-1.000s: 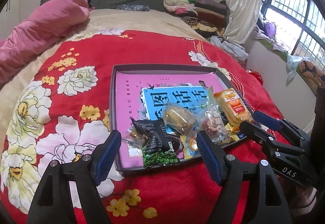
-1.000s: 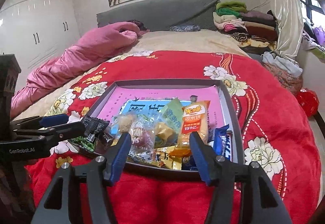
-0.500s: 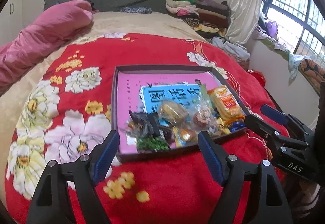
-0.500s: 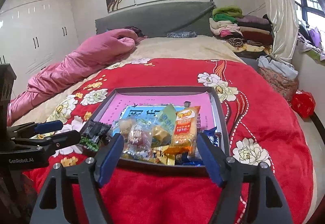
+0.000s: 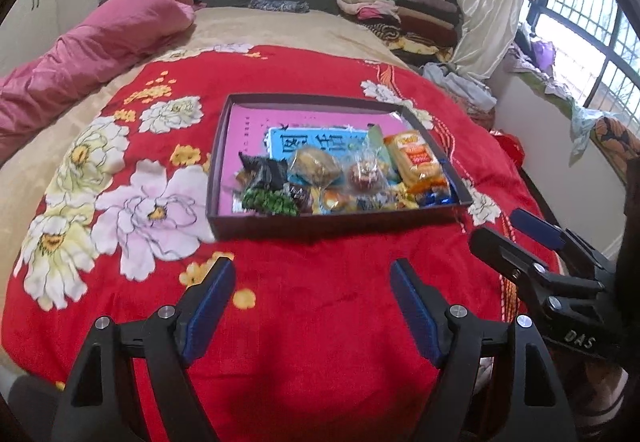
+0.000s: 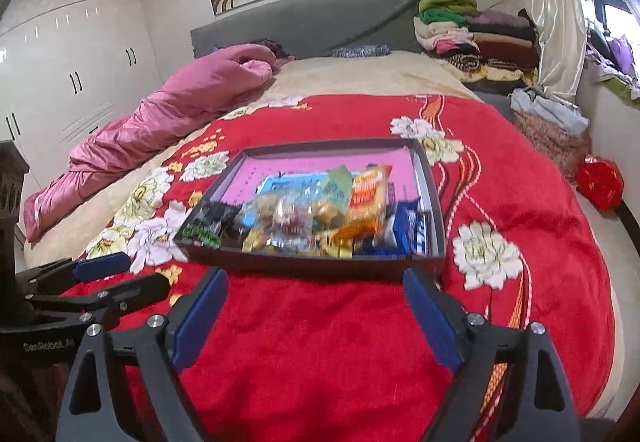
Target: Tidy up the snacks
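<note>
A dark shallow box (image 5: pixel 320 224) with a pink lining lies on the red floral blanket; it also shows in the right wrist view (image 6: pixel 312 265). Several snack packs are piled along its near side: a black and green pack (image 5: pixel 266 183), a clear-wrapped cake (image 5: pixel 314 165), an orange biscuit pack (image 5: pixel 416 159) and a blue pack (image 6: pixel 402 228). My left gripper (image 5: pixel 310 276) is open and empty, above the blanket short of the box. My right gripper (image 6: pixel 316 284) is open and empty, just short of the box's near wall.
A pink quilt (image 5: pixel 88 45) lies along the bed's left side. Folded clothes (image 5: pixel 396 9) are stacked at the headboard's right. A window ledge (image 5: pixel 568 81) runs on the right. White wardrobes (image 6: pixel 68 69) stand at the left. Red blanket (image 5: pixel 320 306) spreads around the box.
Both grippers have drawn back from the box toward the bed's near edge and stayed open. The box and snacks now look smaller and farther away.
</note>
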Demonstrator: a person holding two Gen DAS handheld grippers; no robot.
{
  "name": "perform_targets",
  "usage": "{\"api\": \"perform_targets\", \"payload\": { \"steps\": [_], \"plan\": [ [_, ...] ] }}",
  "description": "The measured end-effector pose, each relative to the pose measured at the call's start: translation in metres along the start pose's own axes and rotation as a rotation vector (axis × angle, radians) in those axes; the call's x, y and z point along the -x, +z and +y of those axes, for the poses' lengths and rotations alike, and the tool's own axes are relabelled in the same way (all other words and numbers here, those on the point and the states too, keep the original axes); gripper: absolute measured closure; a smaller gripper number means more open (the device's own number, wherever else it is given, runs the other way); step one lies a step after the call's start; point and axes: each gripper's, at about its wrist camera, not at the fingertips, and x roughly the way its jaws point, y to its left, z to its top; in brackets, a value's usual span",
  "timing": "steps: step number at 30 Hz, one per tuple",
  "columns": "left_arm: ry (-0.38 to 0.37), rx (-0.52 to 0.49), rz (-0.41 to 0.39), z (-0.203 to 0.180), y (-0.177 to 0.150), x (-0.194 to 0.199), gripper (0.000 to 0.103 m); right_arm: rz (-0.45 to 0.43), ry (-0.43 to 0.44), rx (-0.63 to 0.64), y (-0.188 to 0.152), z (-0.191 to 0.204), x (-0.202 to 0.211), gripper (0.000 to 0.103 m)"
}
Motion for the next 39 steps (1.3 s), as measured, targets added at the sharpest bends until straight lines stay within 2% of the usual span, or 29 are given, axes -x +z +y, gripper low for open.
{"api": "perform_targets", "payload": {
  "steps": [9, 39],
  "plan": [
    [0.022, -0.01, 0.012, -0.005, -0.008, 0.006, 0.023, 0.02, 0.002, 0.02, -0.018, 0.001, 0.017, 0.012],
    [0.023, -0.001, 0.031, -0.003, -0.006, 0.005, 0.023, 0.033, -0.018, 0.026, -0.019, 0.001, 0.013, 0.012]
  ]
}}
